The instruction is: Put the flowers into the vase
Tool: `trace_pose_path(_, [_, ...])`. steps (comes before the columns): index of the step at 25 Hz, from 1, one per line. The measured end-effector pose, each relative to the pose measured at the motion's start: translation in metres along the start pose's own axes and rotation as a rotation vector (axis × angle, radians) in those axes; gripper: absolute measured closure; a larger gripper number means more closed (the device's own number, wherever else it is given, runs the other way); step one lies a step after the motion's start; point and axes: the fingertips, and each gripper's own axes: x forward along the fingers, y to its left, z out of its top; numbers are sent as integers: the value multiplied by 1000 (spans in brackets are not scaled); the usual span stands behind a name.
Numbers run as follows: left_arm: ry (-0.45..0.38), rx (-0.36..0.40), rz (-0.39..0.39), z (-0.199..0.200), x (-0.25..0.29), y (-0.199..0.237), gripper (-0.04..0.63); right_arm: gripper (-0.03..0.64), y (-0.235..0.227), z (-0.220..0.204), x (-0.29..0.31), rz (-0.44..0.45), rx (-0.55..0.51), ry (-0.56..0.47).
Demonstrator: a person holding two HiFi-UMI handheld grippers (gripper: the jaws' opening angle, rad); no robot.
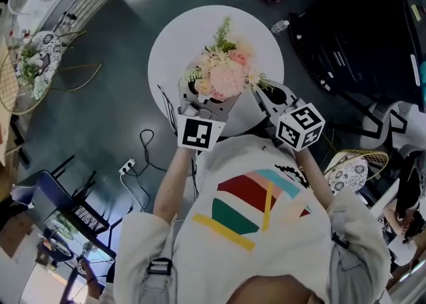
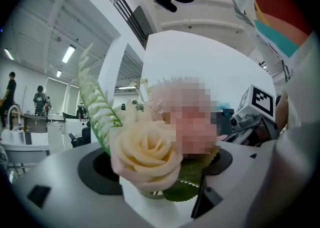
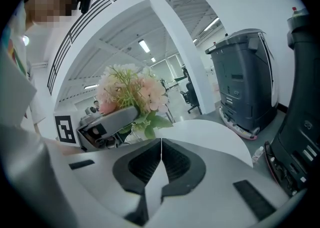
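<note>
Left gripper (image 2: 160, 174): clamped low on the flowers (image 2: 150, 154); blooms rose just ahead of its jaws, probably so the heads stayed uncrushed
Right gripper (image 3: 161, 144): jaws pressed together, empty; just right of the left one, seemingly waiting
Table (image 1: 173, 50): beneath both grippers
Vase: not made out

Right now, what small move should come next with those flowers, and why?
Probably hold the flowers steady over the table and look for the vase first. The left tongs grip the bunch, the right tongs are shut and empty, and no vase shows in any view.
</note>
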Motion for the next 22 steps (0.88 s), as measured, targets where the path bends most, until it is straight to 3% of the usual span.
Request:
trace_pose_path(8, [31,-18,23,-9,-9,7,67,603,3,-1,9,11,0,13])
trace_pose_path(22, [169,-18,-15,-44,-22,5,44,603,1,0,15,11,8,22])
